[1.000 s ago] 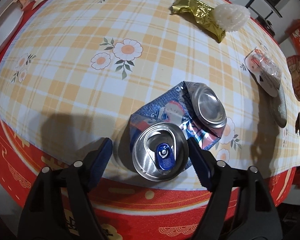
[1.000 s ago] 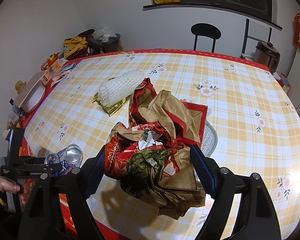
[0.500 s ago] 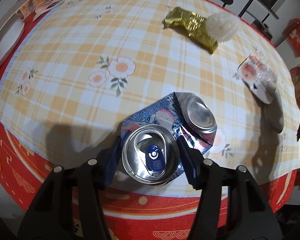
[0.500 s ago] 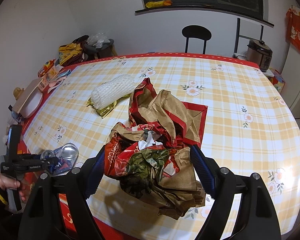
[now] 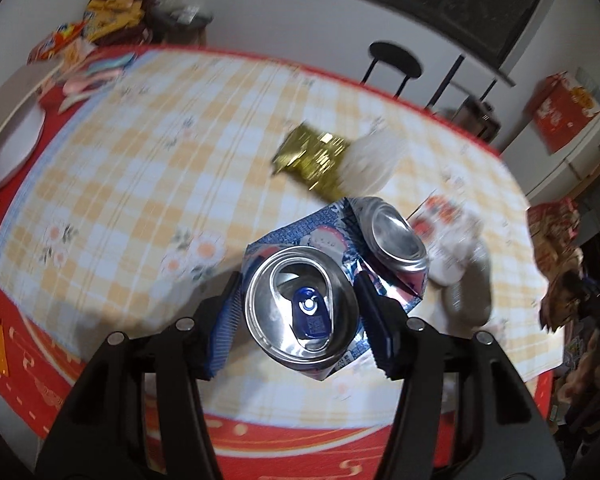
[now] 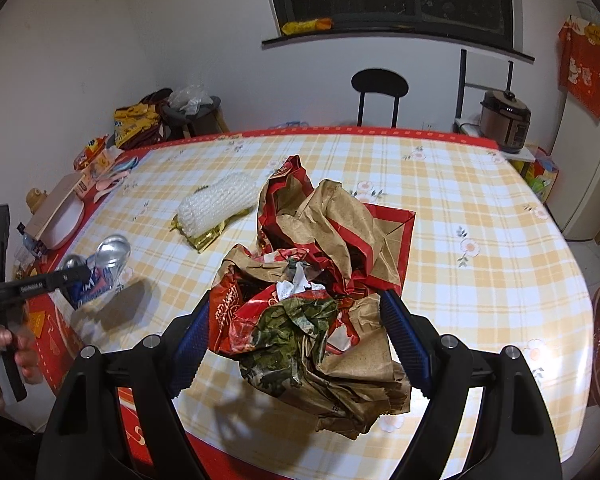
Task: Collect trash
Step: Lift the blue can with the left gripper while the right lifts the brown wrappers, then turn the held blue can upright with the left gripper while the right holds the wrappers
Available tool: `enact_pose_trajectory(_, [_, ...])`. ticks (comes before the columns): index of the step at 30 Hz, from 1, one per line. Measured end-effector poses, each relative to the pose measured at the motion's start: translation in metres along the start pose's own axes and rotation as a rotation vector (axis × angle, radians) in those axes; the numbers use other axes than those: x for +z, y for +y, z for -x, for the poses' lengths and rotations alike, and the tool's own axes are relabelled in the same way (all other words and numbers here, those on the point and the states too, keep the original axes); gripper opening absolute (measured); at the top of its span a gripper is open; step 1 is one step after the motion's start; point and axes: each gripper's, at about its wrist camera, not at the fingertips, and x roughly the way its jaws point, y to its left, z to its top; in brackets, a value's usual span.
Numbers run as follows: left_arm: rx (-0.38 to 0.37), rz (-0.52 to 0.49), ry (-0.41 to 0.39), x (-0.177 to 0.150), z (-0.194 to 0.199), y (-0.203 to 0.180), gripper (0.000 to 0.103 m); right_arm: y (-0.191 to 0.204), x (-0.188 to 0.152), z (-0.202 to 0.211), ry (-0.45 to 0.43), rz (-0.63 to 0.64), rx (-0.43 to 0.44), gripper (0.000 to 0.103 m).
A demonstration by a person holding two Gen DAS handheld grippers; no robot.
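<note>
Lifting the crushed can [image 5: 302,304] off the bench [image 5: 148,184] toward the bag.

My left tongs [image 5: 296,314] have just been closing and are now clenched on the can's top end, pads pressing its flanks at 9 and 3 o'clock; the folded body hangs ahead at 1 o'clock, clear of the cloth as I judge from its shadow. My right tongs [image 6: 296,340] grip the crumpled paper trash bag [image 6: 324,280], its mouth gaping at 12 o'clock. To do this well I would keep the squeeze steady, since the slick rim could twist out, carry the can high enough to clear the gold wrapper [image 5: 312,158] and white foam netting [image 6: 218,208], hold the bag still, and let go only once the can sits over the mouth.
</note>
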Motion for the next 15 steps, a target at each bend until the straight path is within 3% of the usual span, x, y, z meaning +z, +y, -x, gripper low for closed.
enact_pose_trajectory(5, [-0.062,-0.025,-0.062,0.013,0.011,-0.037,0.057,-0.022,0.002,0.025,-0.042,-0.018,-0.013,0.08])
enact_pose_trajectory(6, [-0.072,-0.032,-0.071,0.015,0.013,-0.048,0.053,-0.029,0.002,0.031,-0.05,-0.024,-0.017,0.08])
enact_pose_trajectory(8, [-0.087,-0.044,-0.072,0.017,0.013,-0.067,0.036,-0.043,0.001,0.043,-0.062,-0.033,-0.026,0.08])
enact_pose_trajectory(14, [-0.088,-0.103,-0.03,0.011,-0.009,-0.123,0.033,-0.096,-0.01,0.072,-0.077,-0.078,-0.068,0.08])
enact_pose_trajectory(15, [-0.084,-0.101,-0.026,0.008,-0.014,-0.126,0.029,-0.106,-0.013,0.076,-0.076,-0.08,-0.072,0.08])
